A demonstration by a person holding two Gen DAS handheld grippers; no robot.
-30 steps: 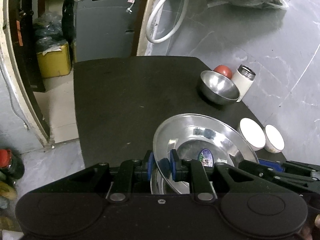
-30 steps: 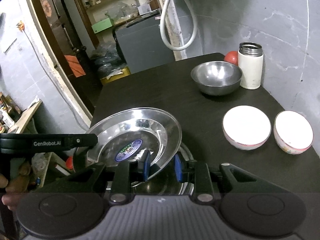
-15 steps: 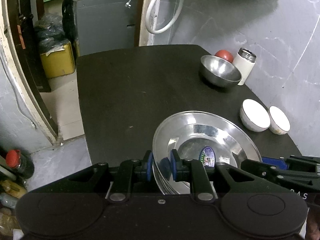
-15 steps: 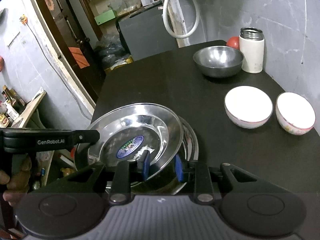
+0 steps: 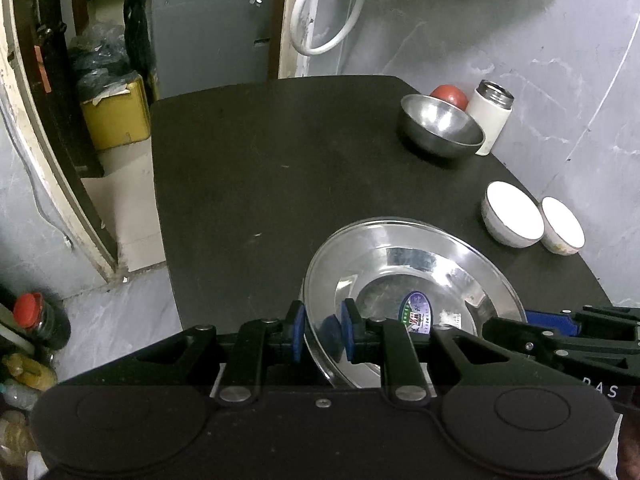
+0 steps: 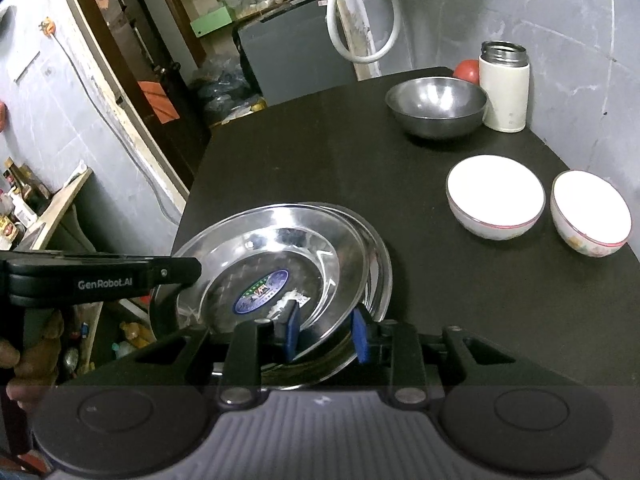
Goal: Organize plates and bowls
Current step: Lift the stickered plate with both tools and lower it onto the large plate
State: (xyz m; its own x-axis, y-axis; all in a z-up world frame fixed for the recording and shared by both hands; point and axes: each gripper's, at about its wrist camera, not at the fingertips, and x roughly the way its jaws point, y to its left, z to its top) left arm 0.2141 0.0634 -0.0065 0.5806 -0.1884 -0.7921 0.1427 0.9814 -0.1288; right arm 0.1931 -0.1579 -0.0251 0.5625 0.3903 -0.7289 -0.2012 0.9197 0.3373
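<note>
The top plate [image 6: 280,264] sat tilted on a stack of steel plates [image 6: 376,264] at the near edge of the worktop [image 6: 360,168], not yet seated flat, so I judged the plate stacking nearly done but unfinished. Its left rim ran between the pads of my left tool [image 5: 322,334], which stood clamped on it. My right tool [image 6: 326,334] straddled the near rim of the same plate with its pads apart; one pad lay close to the steel, the other stood clear of it, so I read it as releasing or guiding, not gripping.

Farther out, nothing of the bowls looked sorted. Two white bowls [image 6: 496,196] [image 6: 590,212] stood side by side, near but apart, toward the right edge. The steel bowl [image 6: 436,108] stood alone at the far end, just beside a flask [image 6: 504,88], with a red thing [image 6: 466,70] behind it. I judged those three bowls were what remained: nesting or grouping them.
</note>
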